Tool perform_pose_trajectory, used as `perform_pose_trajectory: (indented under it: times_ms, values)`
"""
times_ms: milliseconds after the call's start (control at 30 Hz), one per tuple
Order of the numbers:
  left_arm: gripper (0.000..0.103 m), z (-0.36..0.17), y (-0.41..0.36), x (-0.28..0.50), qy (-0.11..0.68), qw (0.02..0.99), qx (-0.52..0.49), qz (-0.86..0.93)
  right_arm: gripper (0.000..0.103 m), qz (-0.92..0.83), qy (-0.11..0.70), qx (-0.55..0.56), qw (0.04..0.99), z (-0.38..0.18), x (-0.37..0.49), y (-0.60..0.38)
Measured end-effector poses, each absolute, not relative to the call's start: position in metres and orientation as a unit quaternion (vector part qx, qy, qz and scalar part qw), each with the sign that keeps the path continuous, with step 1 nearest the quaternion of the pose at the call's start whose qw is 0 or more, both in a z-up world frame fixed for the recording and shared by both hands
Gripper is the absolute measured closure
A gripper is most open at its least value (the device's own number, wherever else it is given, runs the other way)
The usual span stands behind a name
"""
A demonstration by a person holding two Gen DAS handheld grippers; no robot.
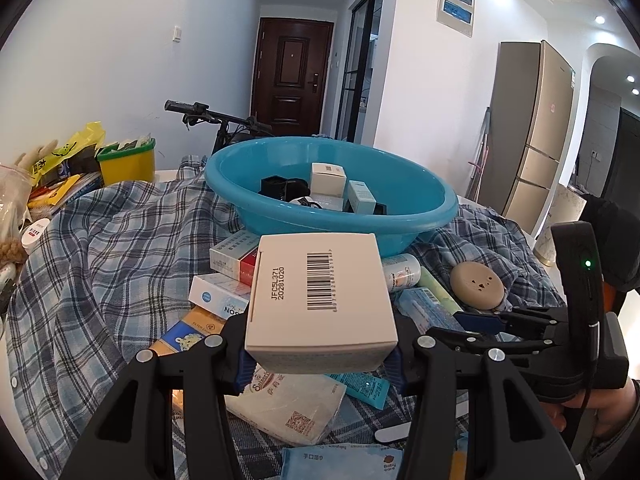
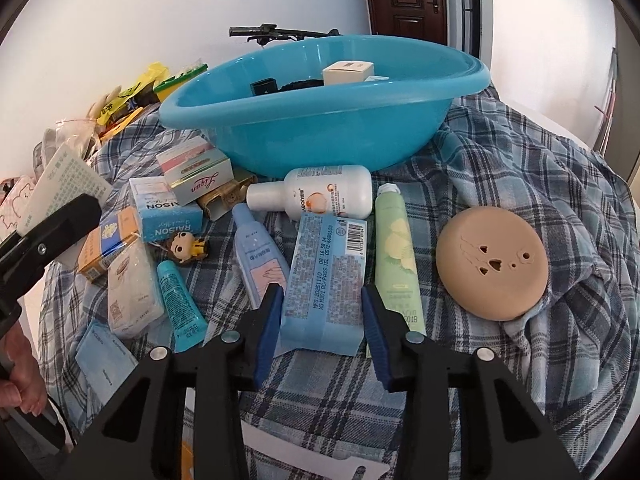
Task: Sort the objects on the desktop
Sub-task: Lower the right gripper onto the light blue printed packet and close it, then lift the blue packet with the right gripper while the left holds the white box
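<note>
The left gripper sits closest to its camera, its blue pads clamped on the two sides of a white carton with a barcode on top, held up off the cloth. Below the carton lie a white tissue pack, a teal tube and a pale blue wet-wipe pack. Straight ahead, behind the carton, stands the blue plastic basin, already holding small white boxes and some black items. Between carton and basin a red and white box and a blue RAISON box are stacked against the basin's foot.

In the right wrist view, the right gripper points down at a light blue printed packet lying flat on the plaid cloth. Its jaws stand apart on either side of the packet's near end; whether the pads press on it I cannot tell. Crowding the packet are a green tube just to its right, a blue tube touching its left edge, and a white bottle lying on its side across its far end. A tan round disc with small holes rests further right, well apart. To the left sit a small doll figure, an orange box and a Liqun box. A bicycle handlebar shows behind the basin.
</note>
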State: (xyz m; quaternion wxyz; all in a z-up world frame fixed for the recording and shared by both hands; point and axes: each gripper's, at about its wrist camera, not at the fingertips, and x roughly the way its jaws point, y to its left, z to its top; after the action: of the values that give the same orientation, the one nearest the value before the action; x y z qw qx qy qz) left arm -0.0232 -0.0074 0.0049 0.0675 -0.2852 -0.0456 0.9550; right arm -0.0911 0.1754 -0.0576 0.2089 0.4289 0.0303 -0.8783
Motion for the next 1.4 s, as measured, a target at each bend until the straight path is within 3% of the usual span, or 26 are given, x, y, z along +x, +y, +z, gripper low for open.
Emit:
perform_pose_trajectory:
  times_ms: [300, 600, 700, 1000, 1400]
  values:
    - [0.050, 0.003, -0.004, -0.022, -0.042, 0.073, -0.288, 0.954, 0.062, -0.867, 0.053, 0.440, 0.230, -0.058, -0.077, 0.173]
    - [0.050, 0.000, -0.003, -0.022, -0.040, 0.067, -0.293, 0.953, 0.053, -0.860, 0.044, 0.454, 0.228, -0.068, -0.102, 0.160]
    - [0.050, 0.000, -0.003, -0.022, -0.039, 0.066, -0.295, 0.952, 0.065, -0.864, 0.040, 0.446, 0.230, -0.064, -0.098, 0.162]
    - [0.050, 0.006, 0.002, -0.016, -0.033, 0.057, -0.281, 0.957, 0.065, -0.920, 0.091, 0.349, 0.153, -0.030, -0.061, 0.170]
    - [0.050, 0.028, 0.021, 0.001, -0.016, 0.068, -0.247, 0.967, 0.065, -0.962, 0.056, 0.230, 0.133, 0.034, -0.017, 0.182]
